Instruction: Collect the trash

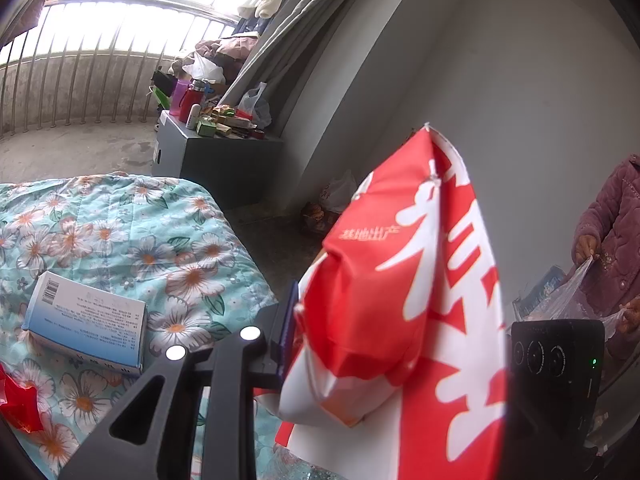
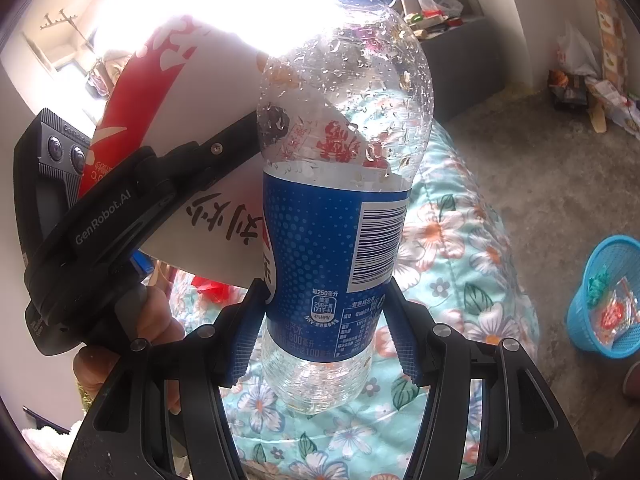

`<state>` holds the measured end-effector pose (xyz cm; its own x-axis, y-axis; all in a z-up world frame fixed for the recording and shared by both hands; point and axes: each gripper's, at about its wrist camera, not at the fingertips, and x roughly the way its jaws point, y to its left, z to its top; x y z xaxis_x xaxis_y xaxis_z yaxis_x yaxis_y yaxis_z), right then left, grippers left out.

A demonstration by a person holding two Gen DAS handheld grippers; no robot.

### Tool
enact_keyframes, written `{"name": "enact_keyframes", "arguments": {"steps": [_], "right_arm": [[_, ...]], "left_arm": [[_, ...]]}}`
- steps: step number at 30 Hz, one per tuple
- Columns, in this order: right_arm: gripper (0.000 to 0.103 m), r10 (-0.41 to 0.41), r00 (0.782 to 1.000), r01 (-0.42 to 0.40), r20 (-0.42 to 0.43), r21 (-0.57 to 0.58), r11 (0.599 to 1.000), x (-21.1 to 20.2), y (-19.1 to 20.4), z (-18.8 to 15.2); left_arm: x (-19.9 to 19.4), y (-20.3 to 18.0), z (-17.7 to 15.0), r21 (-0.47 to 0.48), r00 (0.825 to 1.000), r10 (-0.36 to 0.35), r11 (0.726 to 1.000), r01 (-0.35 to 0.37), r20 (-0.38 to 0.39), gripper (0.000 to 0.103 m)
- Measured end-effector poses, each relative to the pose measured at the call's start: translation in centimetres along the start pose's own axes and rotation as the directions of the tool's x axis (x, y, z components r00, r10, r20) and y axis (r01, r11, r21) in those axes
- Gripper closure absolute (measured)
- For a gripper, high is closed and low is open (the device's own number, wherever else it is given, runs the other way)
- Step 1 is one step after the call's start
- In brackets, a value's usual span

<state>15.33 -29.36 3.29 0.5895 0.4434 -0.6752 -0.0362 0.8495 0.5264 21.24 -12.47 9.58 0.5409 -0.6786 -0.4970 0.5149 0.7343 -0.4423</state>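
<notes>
My left gripper (image 1: 360, 340) is shut on a red and white paper bag (image 1: 400, 280) that fills the left wrist view; only its left blue pad shows, the other finger is hidden behind the bag. My right gripper (image 2: 326, 300) is shut on an upright clear plastic bottle (image 2: 340, 100) with a blue label and blue cap, droplets inside. The two grippers hang side by side over a floral quilt (image 2: 460, 260). The same bag (image 2: 208, 92) shows behind the bottle. A white and blue carton (image 1: 86, 320) and a red wrapper (image 1: 16, 404) lie on the quilt.
A blue plastic basket (image 2: 608, 300) holding wrappers stands on the concrete floor right of the bed. A person in a pink jacket (image 1: 616, 232) holds a clear plastic bag (image 1: 576, 292) at the right. A grey cabinet (image 1: 208, 160) with clutter stands by the wall.
</notes>
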Motion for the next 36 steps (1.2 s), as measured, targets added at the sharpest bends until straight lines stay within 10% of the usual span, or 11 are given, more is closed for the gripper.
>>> {"name": "enact_keyframes", "arguments": {"steps": [36], "right_arm": [[0.048,-0.006,1.000,0.005,0.029,0.038,0.999,-1.5,-0.6,-0.8]], "left_arm": [[1.5,-1.7,0.0,0.022,0.999,-0.042,0.999,0.042,-0.013,0.078]]}}
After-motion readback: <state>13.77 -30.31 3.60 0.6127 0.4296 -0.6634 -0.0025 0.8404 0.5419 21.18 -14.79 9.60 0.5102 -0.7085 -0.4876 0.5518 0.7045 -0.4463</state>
